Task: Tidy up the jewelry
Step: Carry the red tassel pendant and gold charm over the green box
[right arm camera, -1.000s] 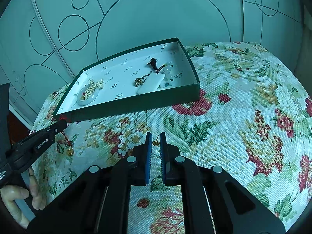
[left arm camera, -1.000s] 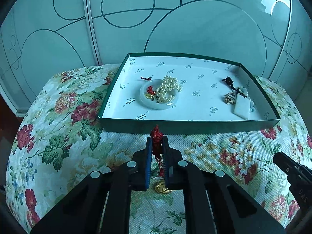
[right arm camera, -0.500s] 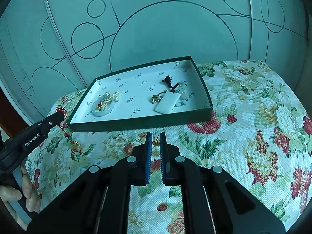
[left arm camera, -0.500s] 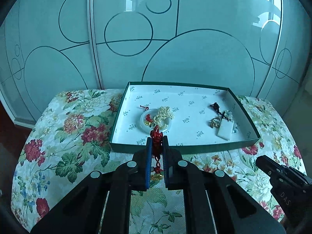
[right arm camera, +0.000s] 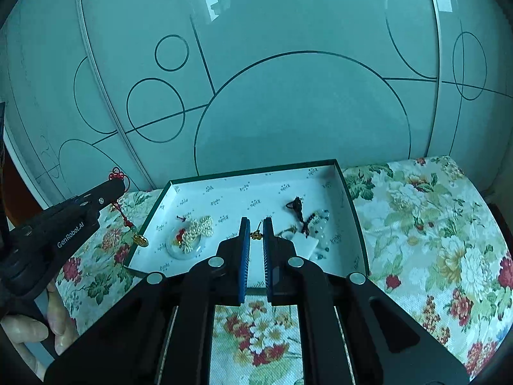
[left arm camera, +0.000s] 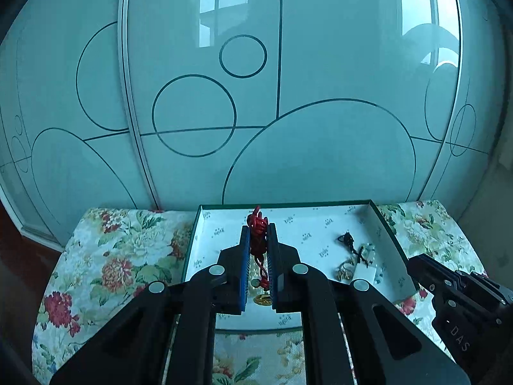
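Here, in the left wrist view, the left tool point(left arm camera: 256, 240) is clamped on the red knotted charm point(left arm camera: 257, 231) above the green box point(left arm camera: 383, 224). In the right wrist view, the right tool point(right arm camera: 253, 237), jaws slightly apart and empty, hovers over the box's near edge; the charm hangs left of the box.

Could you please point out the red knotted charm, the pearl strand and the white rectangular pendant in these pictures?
red knotted charm point(left arm camera: 256, 235): left wrist view, on its red knot.
pearl strand point(right arm camera: 200, 227): right wrist view, on the bead cluster.
white rectangular pendant point(right arm camera: 304, 244): right wrist view, on its flat face.
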Tool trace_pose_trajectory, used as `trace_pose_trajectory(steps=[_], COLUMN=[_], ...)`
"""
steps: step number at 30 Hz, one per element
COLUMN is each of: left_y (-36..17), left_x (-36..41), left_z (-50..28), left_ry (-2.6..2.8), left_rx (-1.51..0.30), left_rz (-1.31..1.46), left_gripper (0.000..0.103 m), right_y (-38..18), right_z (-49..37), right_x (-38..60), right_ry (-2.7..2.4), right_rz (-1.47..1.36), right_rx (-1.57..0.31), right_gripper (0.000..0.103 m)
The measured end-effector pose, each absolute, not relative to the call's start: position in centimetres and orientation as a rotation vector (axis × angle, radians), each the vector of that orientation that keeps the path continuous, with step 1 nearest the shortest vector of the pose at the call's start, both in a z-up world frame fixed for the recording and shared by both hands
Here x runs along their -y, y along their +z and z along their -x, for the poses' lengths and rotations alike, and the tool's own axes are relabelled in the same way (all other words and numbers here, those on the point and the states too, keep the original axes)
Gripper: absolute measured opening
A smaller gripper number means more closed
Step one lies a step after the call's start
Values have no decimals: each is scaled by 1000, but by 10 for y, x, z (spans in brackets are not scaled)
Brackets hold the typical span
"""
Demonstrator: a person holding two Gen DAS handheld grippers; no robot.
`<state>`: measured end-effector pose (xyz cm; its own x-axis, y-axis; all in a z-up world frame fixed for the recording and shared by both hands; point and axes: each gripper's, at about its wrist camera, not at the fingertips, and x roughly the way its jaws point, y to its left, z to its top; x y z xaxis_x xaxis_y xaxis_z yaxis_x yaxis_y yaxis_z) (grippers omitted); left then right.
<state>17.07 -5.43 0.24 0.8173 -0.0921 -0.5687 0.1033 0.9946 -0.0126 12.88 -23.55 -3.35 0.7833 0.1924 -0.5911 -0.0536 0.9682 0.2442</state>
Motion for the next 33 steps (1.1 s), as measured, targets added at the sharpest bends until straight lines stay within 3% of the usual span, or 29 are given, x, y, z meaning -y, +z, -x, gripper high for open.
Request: trace_pose_trajectory(steps=[6, 17, 30, 31, 33], left_y=[-17, -104, -124, -124, -125], left_x=[56, 57, 52, 53, 54], left_z=[-207, -249, -259, -259, -259], left_ry=[-99, -49, -46, -49, -51], left_rx=[-643, -815, -853, -855, -857], left_rz=[-16, -59, -55, -56, -58], left_gripper=[10, 10, 12, 12, 13], right_y=[-44, -121, -135, -135, -134], right_z=[-167, -215, -230, -229, -229], right_x=[232, 219, 214, 214, 214], right_ry=[117, 85, 61, 60, 61], right_rz=[-204, -159, -132, -130, -133], right_rx=[-680, -867, -885, -884, -881], right_gripper=[8, 8, 10, 11, 23])
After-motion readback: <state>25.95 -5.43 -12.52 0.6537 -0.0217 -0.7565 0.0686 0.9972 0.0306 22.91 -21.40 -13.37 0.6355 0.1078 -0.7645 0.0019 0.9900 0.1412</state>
